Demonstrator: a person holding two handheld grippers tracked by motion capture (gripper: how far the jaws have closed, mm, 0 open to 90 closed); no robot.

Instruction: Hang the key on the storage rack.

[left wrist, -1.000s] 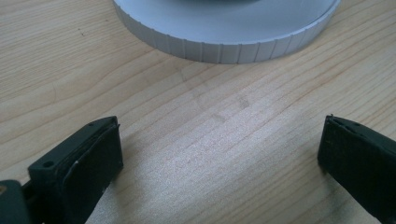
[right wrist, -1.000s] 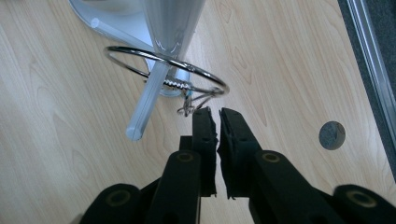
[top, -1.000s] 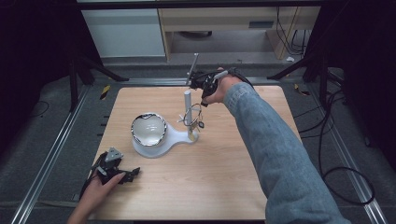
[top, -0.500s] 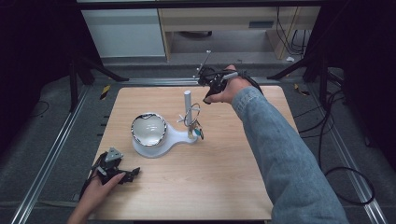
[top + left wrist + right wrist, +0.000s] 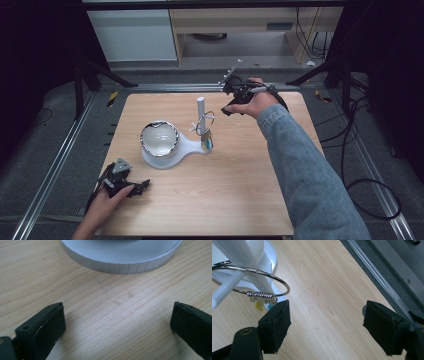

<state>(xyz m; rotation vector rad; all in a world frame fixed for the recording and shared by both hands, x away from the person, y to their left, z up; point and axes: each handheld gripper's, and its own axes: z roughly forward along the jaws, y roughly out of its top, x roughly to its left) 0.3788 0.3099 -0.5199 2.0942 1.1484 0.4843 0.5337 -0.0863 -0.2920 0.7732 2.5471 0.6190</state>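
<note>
Nearest, we note the left tongs (image 5: 131, 186) resting on the desk (image 5: 240, 200) at its front left corner, jaws wide apart, nothing held. Mid-desk, a white stand (image 5: 165, 150); its post (image 5: 201, 107) carries a metal ring (image 5: 205, 121) with charms. Farther, right tongs (image 5: 234, 95) hover, jaws spread, empty.

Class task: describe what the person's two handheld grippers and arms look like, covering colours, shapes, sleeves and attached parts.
Both grippers are black with blocky, flat-faced black pads. The left gripper carries a grey three-cornered plate. The right arm wears a blue denim sleeve; the right gripper has a similar plate.
</note>
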